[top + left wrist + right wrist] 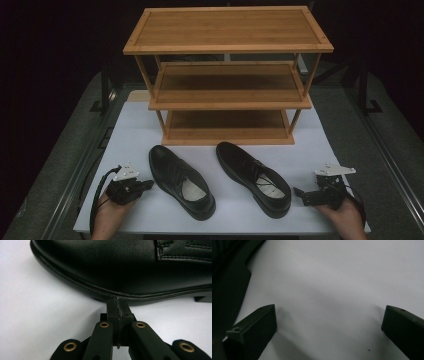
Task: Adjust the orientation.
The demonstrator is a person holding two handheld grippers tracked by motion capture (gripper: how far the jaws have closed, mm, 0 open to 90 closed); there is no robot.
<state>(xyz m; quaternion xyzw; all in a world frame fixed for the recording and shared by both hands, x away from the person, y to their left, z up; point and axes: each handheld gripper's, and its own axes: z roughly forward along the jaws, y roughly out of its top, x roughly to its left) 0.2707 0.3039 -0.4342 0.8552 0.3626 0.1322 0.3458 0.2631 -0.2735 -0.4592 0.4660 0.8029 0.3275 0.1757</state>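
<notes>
A: How many shoes, and which way do they lie?

B: Two black leather dress shoes on the white table (150, 127), side by side in front of the rack. The left shoe (181, 180) and the right shoe (252, 177) both lie flat on their soles, long axes running from far-left to near-right. Toes point away toward the rack, heels toward the person, openings up.

A: Are they touching?

B: No, a strip of bare table lies between them.

A: And the rack?

B: One bamboo shoe rack (227, 75) with three shelves, standing at the far part of the table, just beyond the toes. Nothing on the shelves.

A: The grippers?

B: Two, one in each hand, both low at the table's near edge. The left gripper (147, 185) sits just beside the left shoe's outer side; in the left gripper view its jaws are pressed together with nothing between them, tips right at the shoe's sole edge (105, 293). The right gripper (298, 192) is near the right shoe's heel, its jaws spread wide over bare table.
</notes>
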